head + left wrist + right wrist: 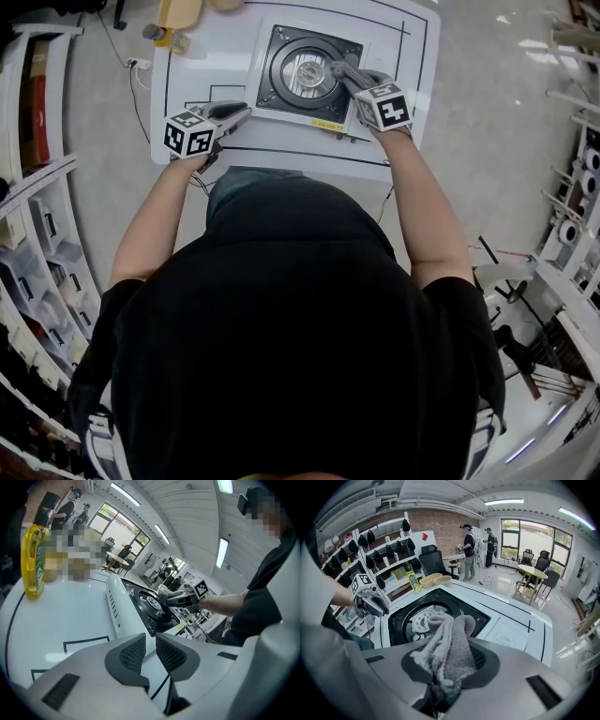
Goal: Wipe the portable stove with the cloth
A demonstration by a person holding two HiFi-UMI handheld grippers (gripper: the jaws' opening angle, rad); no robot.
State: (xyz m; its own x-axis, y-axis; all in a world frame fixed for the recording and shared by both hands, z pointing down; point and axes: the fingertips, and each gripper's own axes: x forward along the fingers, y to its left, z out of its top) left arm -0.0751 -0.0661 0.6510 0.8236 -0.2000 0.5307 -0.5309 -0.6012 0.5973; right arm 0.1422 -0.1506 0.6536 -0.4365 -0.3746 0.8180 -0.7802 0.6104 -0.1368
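Head view, from the left: a yellow bottle (pixel 167 36) stands at the far left corner of the white tabletop (pixel 417 103), with a pale wooden dish (pixel 178 11) just beside it on the far edge. Nearer the front edge on the left side, the left gripper (pixel 241 112) lies low over the tabletop and points at the front left corner of the portable stove (pixel 277 92), close to it; whether it touches the stove I cannot tell. In the left gripper view its jaws stand a little apart. Only the tabletop and a black marked line show through the gap, so this tool is released and grips nothing.

The stove sits in the middle of the tabletop toward the far edge, a white body with a black square top and a round burner (pixel 307 70) in the centre.

To the right, the right gripper (pixel 341 71) reaches in over the stove's black top, its tip at the right side of the burner. In the right gripper view its jaws are clamped on the grey cloth (pixel 449 644), which bunches up between the pads and hangs out in front of them, over the burner ring.
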